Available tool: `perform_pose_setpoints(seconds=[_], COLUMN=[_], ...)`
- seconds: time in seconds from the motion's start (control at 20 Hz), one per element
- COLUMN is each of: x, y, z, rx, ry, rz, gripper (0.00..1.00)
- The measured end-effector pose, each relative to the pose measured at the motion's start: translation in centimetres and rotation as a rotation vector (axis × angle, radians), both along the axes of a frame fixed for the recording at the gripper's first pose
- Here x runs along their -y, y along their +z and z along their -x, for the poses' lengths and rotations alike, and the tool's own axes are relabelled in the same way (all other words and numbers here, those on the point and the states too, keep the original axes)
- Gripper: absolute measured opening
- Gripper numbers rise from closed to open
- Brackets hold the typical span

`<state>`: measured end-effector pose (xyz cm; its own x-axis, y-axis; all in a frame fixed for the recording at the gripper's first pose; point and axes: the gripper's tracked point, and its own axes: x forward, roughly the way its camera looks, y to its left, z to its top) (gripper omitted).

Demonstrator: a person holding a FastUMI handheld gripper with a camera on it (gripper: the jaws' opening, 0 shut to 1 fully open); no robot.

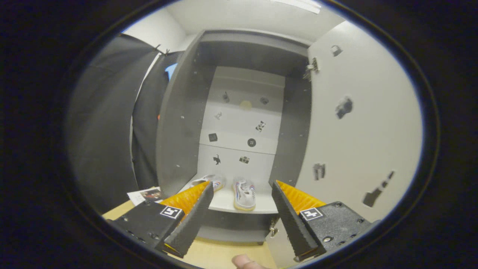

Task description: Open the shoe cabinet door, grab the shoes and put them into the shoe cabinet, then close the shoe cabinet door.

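The shoe cabinet [179,123] stands open ahead of me, grey outside and white inside. Its door [358,134] is swung out to the right, hinged at the cabinet's right side. Two white sneakers sit side by side on the cabinet's bottom shelf [224,203]: the left shoe [211,181] is partly hidden by my left finger, the right shoe [244,194] lies beyond the gap between my fingers. My gripper [242,198] is open with nothing between its fingers, held in front of the cabinet's lower edge.
Small dark stickers dot the cabinet's back wall and the door's inner face. A paper card [145,195] lies on the wooden floor [216,256] left of the cabinet. A fingertip [244,261] pokes in below the fingers. Black cloth hangs at the left.
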<state>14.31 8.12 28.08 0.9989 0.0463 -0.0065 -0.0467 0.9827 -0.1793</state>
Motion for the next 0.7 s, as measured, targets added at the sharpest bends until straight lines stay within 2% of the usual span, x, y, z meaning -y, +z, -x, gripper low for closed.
perform_pose_setpoints(seconds=[0.25, 0.4, 0.55, 0.7], x=[3.4, 6.0, 9.1, 14.0], y=[5.4, 8.2, 9.5, 10.4], z=[11.8, 17.2, 21.6, 23.9], rx=[0.084, 0.126, 0.1, 0.114], ry=[-0.012, 0.008, 0.045, 0.017], rz=[0.003, -0.004, -0.082, -0.071], gripper=[1.0, 1.0, 1.0, 1.0])
